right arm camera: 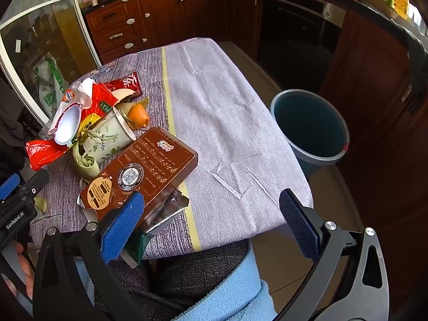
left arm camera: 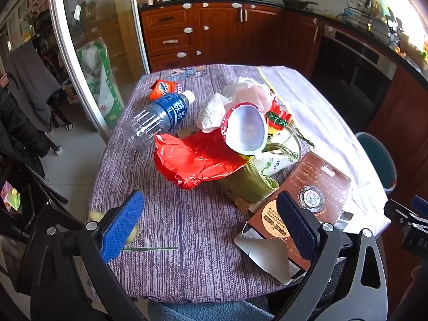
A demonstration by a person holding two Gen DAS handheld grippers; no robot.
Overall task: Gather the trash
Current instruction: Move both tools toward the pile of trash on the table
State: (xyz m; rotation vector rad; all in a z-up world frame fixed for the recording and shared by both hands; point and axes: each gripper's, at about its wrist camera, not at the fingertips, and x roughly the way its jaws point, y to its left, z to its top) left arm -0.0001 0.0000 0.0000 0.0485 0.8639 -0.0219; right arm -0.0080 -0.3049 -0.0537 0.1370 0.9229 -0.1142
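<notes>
Trash still heaped on the table (right arm camera: pixel 235 123); both grippers (left arm camera: pixel 211 224) (right arm camera: pixel 211 222), jaws spread and empty, should take the box (right arm camera: pixel 139 171) first, bin (right arm camera: pixel 310 128) at two o'clock.

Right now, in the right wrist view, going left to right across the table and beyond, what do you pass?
Crumpled red plastic bag → white paper cup with green leaf print → flat brown printed box → bare pale lilac tablecloth → round blue-grey bin on the floor.
</notes>
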